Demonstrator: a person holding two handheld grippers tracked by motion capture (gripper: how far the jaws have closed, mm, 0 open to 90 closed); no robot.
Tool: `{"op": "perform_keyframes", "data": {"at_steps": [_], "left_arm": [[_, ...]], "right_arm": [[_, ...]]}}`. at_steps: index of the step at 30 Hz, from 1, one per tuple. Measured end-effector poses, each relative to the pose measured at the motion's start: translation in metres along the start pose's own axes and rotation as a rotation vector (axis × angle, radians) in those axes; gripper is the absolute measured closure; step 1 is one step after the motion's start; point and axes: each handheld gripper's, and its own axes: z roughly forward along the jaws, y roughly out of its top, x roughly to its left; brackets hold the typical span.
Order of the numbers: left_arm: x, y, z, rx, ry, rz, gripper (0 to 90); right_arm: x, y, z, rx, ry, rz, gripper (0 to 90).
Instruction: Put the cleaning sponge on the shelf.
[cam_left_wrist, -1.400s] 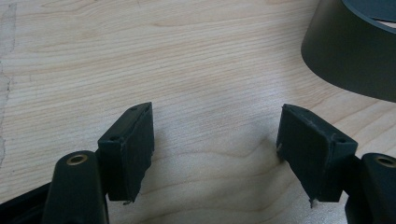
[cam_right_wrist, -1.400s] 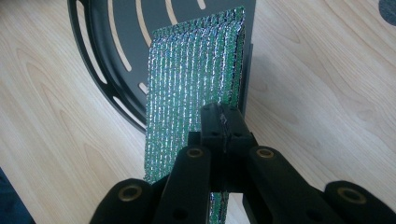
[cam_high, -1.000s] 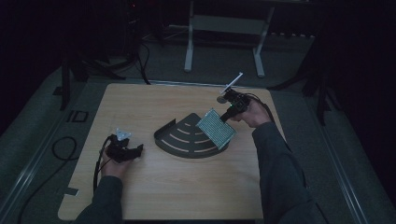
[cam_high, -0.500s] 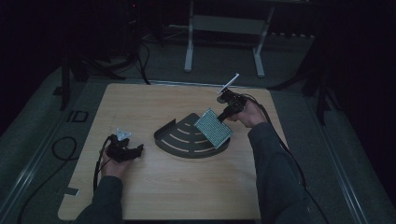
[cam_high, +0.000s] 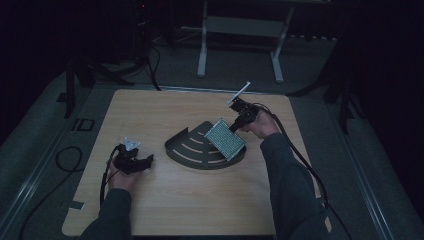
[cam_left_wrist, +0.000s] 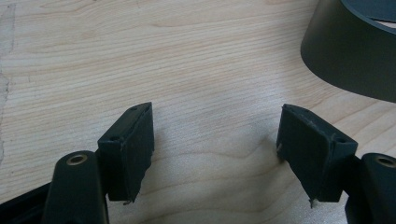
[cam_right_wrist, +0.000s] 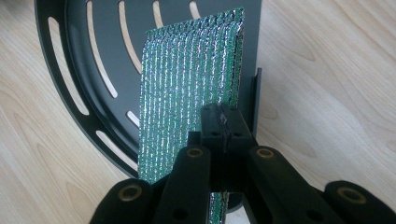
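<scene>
Overhead first: your right gripper (cam_high: 234, 126) is pinched on the upper edge of the silvery-green, ribbed foil pouch (cam_high: 224, 139), which hangs tilted with its lower end over the right part of the black, quarter-round slotted metal tray (cam_high: 192, 150) in the middle of the pale wooden table (cam_high: 200, 200). Your left gripper (cam_high: 145, 161) lies on the table well apart from the tray's left side, holding nothing.

Left gripper view: the jaws stand wide apart over bare wood, nothing between them. The tray's dark curved wall (cam_left_wrist: 345, 60) sits at the upper right, near but untouched. Leave this hand parked unless the tray starts to slide; then brace that wall.

Right gripper view: the jaws are fully closed on the pouch's (cam_right_wrist: 191, 88) edge, and the pouch hangs down in front of the tray's slotted floor (cam_right_wrist: 93, 56), close to the straight upright wall (cam_right_wrist: 256, 93). The step looks like laying the pouch into the tray. Lower it until its free end touches the floor, tip it flat away from the straight wall, and only then let the jaws part, so it doesn't flop over the rim.
</scene>
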Motion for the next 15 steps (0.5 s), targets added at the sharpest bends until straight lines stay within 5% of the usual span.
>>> {"op": "perform_keyframes", "data": {"at_steps": [15], "left_arm": [[0.000, 0.000, 0.000, 0.000, 0.000, 0.001, 28.1]], "right_arm": [[0.001, 0.003, 0.013, -0.008, -0.011, 0.005, 89.8]]}}
